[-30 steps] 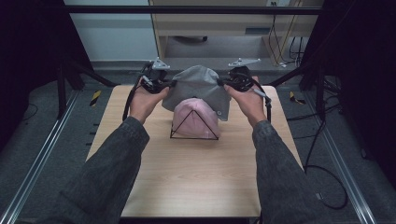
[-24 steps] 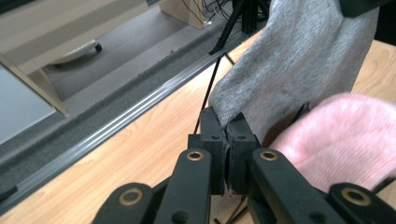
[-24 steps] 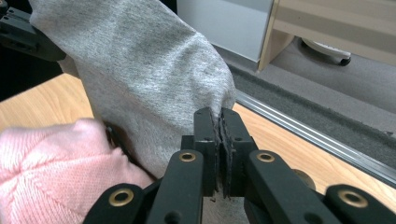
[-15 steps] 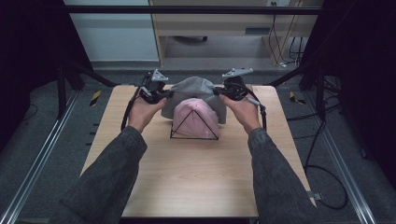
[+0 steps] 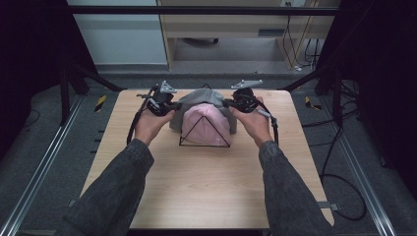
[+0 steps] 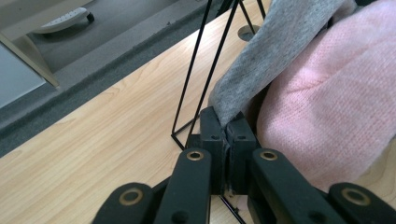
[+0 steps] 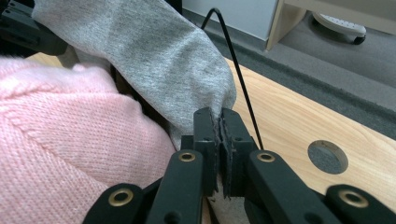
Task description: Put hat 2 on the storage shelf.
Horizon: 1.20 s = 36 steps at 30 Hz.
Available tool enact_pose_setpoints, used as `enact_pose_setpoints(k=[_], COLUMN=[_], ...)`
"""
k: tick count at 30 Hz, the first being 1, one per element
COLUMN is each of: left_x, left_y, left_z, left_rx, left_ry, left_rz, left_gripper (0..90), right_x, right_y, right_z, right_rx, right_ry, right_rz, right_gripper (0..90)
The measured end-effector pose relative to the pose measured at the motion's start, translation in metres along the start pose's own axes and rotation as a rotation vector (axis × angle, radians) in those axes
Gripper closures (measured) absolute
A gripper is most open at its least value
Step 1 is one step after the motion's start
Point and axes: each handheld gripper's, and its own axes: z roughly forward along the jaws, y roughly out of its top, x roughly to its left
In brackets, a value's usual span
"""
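High view: near the far edge of the table [image 5: 206, 196], midway between its left and right edges, a black wire stand [image 5: 204, 132] carries a pink knit hat [image 5: 206, 125], and a grey hat [image 5: 206, 98] is draped over the back of both. The left gripper [image 5: 169, 104] pinches the grey hat's left edge; the right gripper [image 5: 230, 103] pinches its right edge. In the left gripper view the jaws are clamped tight on the grey hem [image 6: 224, 105], the pink knit just beside. In the right gripper view the jaws likewise grip grey fabric [image 7: 219, 126], beside a round hole [image 7: 328, 157] in the tabletop.
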Motion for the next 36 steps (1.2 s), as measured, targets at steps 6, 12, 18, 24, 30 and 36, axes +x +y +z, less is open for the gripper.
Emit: enact_pose_setpoints(k=[6,12,18,24,30,36], left_x=[0.000,-0.001,-0.003,-0.003,-0.005,-0.008], left_y=[-0.006,-0.009,-0.012,-0.017,-0.021,-0.020], left_z=[0.004,0.005,0.004,0.003,0.001,-0.011], left_rx=[0.025,0.021,0.023,0.018,0.008,-0.056], left_ry=[-0.003,-0.002,-0.003,0.002,0.007,0.048], left_rz=[-0.019,-0.019,-0.021,-0.046,-0.040,-0.030], left_gripper=[88.0,88.0,87.8,86.7,83.0,55.5], right_x=[0.002,0.003,0.005,0.005,0.004,0.005], right_y=[-0.004,-0.005,-0.005,-0.006,-0.013,-0.012], right_z=[0.004,0.004,0.004,0.000,-0.002,-0.011], right_rx=[0.017,0.022,0.023,0.005,0.003,-0.004], right_ry=[-0.003,-0.003,-0.009,-0.027,-0.043,-0.069], right_rz=[0.000,-0.002,-0.001,0.007,0.025,0.034], right_gripper=[86.5,86.4,85.5,80.4,70.9,54.2])
